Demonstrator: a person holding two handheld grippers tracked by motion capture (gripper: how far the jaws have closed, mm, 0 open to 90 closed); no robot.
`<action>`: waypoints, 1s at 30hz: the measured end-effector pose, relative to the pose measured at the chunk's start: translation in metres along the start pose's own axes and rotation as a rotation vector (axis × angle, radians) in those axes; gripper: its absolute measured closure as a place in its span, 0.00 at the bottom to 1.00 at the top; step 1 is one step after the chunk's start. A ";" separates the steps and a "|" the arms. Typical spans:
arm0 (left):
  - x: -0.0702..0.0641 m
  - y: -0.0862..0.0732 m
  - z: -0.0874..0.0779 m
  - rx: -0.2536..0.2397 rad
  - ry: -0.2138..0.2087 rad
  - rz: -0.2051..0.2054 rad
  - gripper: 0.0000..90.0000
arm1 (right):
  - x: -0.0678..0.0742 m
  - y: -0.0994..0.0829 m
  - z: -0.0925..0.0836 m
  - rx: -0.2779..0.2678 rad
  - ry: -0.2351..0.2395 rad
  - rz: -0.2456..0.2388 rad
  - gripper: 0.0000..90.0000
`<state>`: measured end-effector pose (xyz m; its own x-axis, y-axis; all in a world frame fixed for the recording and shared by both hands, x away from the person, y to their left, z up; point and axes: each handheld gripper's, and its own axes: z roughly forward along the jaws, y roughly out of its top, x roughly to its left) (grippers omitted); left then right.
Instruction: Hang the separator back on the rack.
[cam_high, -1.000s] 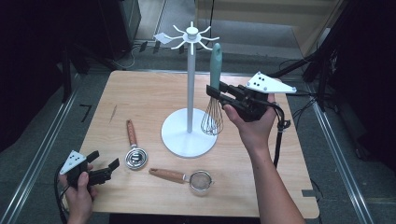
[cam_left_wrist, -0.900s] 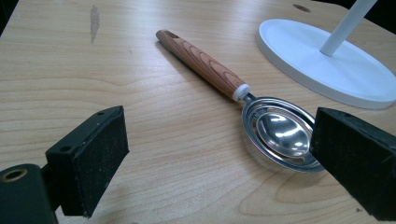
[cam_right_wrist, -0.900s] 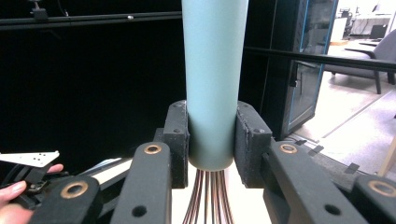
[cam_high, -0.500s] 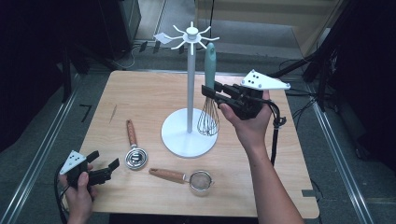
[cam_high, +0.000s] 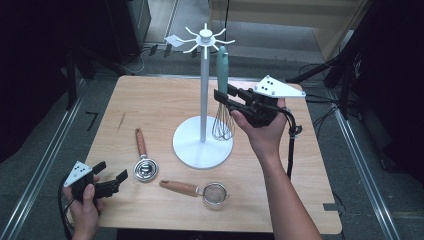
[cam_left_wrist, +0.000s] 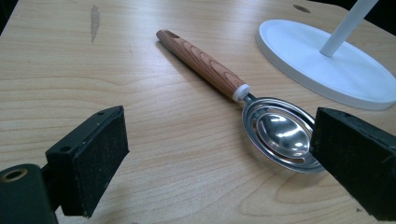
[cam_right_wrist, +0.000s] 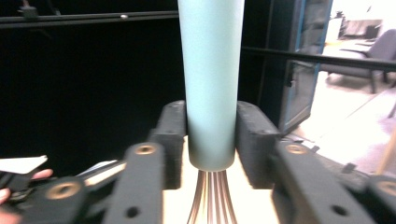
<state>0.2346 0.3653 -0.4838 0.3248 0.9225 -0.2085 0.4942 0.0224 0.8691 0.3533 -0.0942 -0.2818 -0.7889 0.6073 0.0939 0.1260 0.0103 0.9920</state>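
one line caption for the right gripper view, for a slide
Right hand-held gripper with its pads on either side of a whisk's teal handle, copper-coloured wires fanning out below.

Grey floor (cam_high: 350, 165) around the wooden table (cam_high: 165, 100), dark surroundings, bright doorway (cam_right_wrist: 359, 28) beyond.

Biggest thing in the way is the white stand (cam_high: 202, 145): its pole rises from the middle of the surface (cam_high: 150, 100) with hook arms spread at the top, and the teal whisk (cam_high: 223, 95) hangs just beside the pole at 3 o'clock, so there's barely a gap between them. Toward 7 o'clock of the base lie the wooden-handled spoon (cam_high: 144, 161) and the strainer (cam_high: 202, 190), near each other. The stretch from 9 to 12 o'clock is bare wood, easy to pass.
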 end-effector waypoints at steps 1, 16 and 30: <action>0.000 0.000 0.000 0.000 0.000 0.000 0.06 | 0.001 0.000 0.000 -0.005 -0.010 -0.007 0.67; 0.000 0.000 0.000 0.002 0.003 -0.002 0.06 | 0.003 0.004 -0.002 -0.146 -0.212 -0.138 1.00; 0.000 0.000 0.000 0.002 0.000 -0.004 0.06 | 0.007 0.027 0.007 -0.228 -0.242 -0.155 1.00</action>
<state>0.2348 0.3655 -0.4838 0.3230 0.9223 -0.2124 0.4976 0.0254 0.8671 0.3553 -0.0837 -0.2545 -0.6196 0.7831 -0.0543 -0.1426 -0.0443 0.9888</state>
